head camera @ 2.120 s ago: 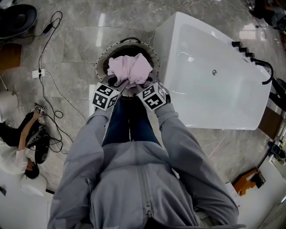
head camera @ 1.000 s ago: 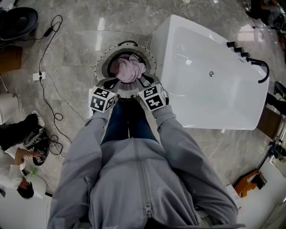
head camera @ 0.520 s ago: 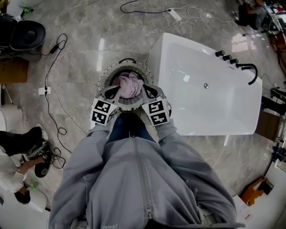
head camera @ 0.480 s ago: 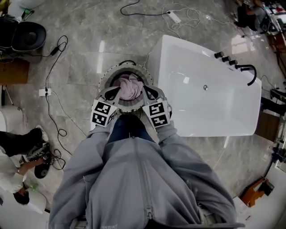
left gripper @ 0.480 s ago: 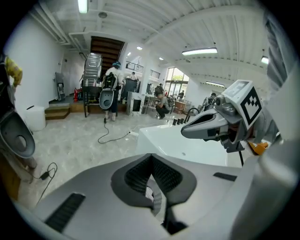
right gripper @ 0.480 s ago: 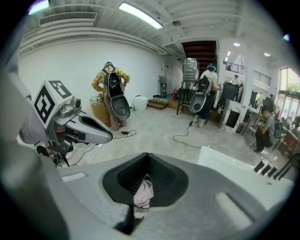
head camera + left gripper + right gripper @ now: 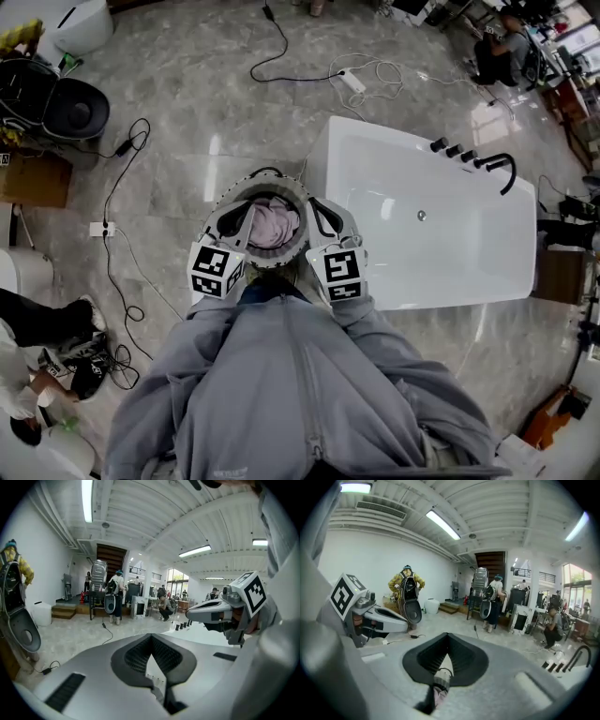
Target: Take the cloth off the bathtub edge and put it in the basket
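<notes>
Pink cloth (image 7: 274, 222) lies bunched inside the basket (image 7: 281, 183) on the floor (image 7: 178, 112) beside the bathtub's (image 7: 450, 267) corner. Left gripper (image 7: 242, 208) and right gripper (image 7: 317, 206) hang over its rim, jaws together, empty. A careless swing could clip the rim, tipping the basket and spilling the cloth.

Glossy grey marble floor (image 7: 178, 103), crossed by black cables (image 7: 283, 42) and a white power strip (image 7: 353, 81). White walls (image 7: 370, 559), ribbed white ceiling (image 7: 154, 517) with tube lights (image 7: 87, 498). Far off, seemingly a dark staircase (image 7: 111, 557), and bright windows (image 7: 576, 588).
</notes>
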A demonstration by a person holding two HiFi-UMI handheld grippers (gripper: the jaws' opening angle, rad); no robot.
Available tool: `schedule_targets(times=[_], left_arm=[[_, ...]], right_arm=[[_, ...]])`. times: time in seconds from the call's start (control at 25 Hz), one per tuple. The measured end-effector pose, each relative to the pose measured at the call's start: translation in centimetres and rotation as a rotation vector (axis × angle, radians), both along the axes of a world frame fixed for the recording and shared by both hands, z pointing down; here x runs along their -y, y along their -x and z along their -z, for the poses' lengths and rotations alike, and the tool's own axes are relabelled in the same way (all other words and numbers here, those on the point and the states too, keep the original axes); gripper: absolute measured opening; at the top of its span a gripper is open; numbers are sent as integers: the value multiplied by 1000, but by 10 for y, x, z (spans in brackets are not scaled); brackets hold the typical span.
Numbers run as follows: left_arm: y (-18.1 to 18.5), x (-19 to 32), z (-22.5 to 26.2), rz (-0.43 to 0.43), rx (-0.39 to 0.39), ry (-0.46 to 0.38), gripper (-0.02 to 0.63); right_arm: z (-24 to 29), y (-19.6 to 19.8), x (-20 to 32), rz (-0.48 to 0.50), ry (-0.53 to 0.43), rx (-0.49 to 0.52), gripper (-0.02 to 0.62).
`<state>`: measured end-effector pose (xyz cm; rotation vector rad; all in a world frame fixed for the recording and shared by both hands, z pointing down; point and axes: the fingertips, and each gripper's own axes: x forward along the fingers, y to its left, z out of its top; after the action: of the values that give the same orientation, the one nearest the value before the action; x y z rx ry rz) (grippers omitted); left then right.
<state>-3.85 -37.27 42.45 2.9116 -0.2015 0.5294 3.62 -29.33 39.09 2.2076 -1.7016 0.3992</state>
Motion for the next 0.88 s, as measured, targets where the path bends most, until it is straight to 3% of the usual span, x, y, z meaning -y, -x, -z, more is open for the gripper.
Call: schedule_targets(times=[0.28,0.48,0.68,0.88], left_arm=[[6,-1,87,60,-181,-87,5],[7,-1,141,101,-287,-162,5],[13,-2,181,141,-360,-222,5],[13,-7,188,136,-373,-236,5]], right_arm=[[81,-5,-9,-80,-220,-43,5],[115,-10,-21,-125,-311,-81,5],[134,-2,-26,-110,-353,-122,5],[137,6,-23,-73,-364,-150,5]])
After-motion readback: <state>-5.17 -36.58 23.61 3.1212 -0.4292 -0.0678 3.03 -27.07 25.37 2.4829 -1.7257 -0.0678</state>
